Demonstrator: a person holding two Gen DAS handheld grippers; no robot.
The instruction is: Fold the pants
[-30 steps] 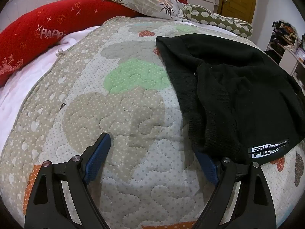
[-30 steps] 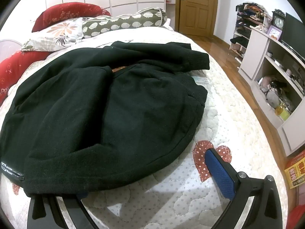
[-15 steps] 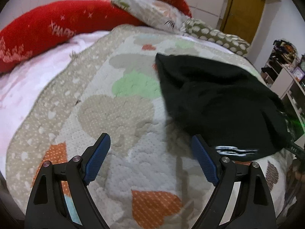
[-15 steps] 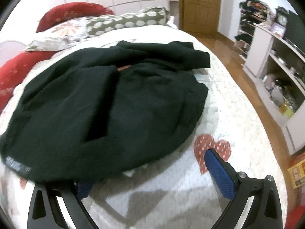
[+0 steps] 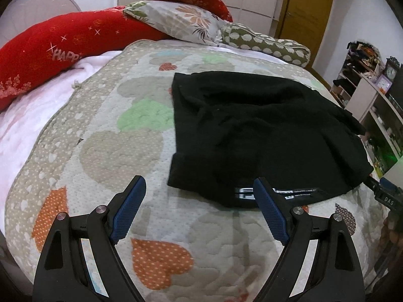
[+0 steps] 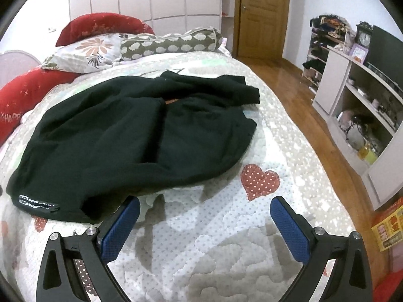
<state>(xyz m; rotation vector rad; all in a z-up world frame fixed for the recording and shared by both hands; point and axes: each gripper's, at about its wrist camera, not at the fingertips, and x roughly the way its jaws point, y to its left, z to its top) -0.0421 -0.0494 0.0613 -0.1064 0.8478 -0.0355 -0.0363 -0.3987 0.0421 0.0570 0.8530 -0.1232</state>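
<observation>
Black pants [image 5: 264,130] are spread on the bed [image 5: 105,151], apparently just beyond both empty, wide-spread claws: left claw [image 5: 199,201], right claw [image 6: 205,219].

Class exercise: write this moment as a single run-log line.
stage: fold pants, between grasps | left gripper: open, empty | right gripper: open, empty | black pants: bunched on quilt, label patch at near edge

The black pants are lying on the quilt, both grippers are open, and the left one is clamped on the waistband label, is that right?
Not quite. The left gripper is open and holds nothing; the left wrist view shows its fingers apart above the quilt, beside the black pants. The right gripper is open too.
</observation>
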